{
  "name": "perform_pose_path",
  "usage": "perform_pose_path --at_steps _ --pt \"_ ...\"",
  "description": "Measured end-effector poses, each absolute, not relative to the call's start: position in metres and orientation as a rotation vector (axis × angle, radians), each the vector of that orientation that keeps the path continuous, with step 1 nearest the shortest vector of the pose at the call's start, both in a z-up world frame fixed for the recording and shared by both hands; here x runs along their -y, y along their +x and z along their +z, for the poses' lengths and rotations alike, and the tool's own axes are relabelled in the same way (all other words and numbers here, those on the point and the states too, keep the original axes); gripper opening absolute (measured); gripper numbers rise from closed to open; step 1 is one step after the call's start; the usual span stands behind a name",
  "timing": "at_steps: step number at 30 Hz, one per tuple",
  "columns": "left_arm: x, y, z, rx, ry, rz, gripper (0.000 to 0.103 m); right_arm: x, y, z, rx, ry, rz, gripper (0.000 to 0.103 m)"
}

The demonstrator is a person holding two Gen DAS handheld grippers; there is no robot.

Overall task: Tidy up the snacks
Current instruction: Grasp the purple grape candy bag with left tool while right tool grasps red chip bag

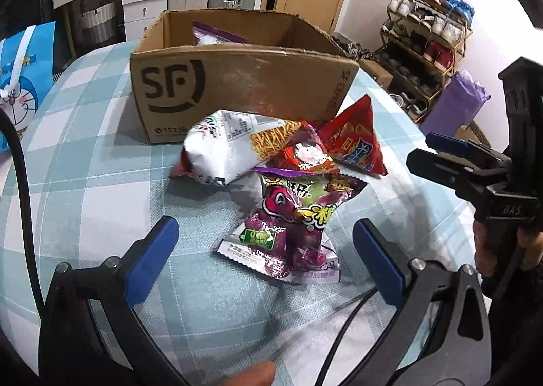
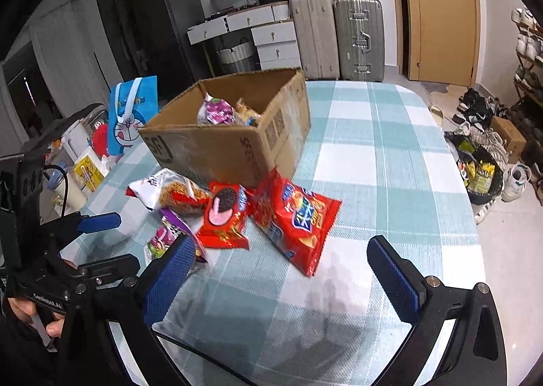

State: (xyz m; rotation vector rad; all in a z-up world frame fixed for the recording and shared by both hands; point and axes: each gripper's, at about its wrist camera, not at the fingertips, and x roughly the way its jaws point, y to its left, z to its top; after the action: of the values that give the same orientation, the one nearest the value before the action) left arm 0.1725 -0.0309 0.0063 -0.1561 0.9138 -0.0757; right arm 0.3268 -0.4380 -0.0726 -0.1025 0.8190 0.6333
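Both grippers hang spread, purple candy bag [image 1: 288,230] just ahead of left gripper [image 1: 268,257].

A checked blue-and-white tablecloth [image 2: 390,165] covers the table. At its far left stands a blue cartoon gift bag [image 2: 130,114]. Beyond the table, against the far wall, two silver suitcases [image 2: 339,38] stand side by side, left of a wooden door [image 2: 441,12] and right of white drawers [image 2: 271,43]. On the right, a shoe rack [image 1: 424,33] holds many shoes, with a purple roll [image 1: 454,100] near its base.
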Motion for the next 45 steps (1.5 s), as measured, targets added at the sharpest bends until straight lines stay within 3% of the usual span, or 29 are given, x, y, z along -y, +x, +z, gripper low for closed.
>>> perform_pose_path --at_steps 16,24,29,38,45 --pt "0.053 0.196 -0.020 -0.974 -0.132 -0.112 0.102 0.436 0.370 -0.110 -0.928 -0.105 0.612 0.103" --pt "0.067 0.214 -0.026 -0.992 -0.113 -0.138 0.082 0.423 0.393 -0.124 -0.964 -0.085 0.611 0.103" --pt "0.071 0.222 -0.032 -0.993 -0.134 -0.156 0.079 0.413 0.400 -0.127 -0.959 -0.093 0.626 0.103" --pt "0.072 0.231 -0.037 -0.997 -0.177 -0.158 0.079 0.403 0.403 -0.126 -0.947 -0.095 0.651 0.097" --pt "0.070 0.233 -0.037 -0.972 -0.210 -0.136 0.077 0.399 0.403 -0.129 -0.947 -0.103 0.653 0.085"
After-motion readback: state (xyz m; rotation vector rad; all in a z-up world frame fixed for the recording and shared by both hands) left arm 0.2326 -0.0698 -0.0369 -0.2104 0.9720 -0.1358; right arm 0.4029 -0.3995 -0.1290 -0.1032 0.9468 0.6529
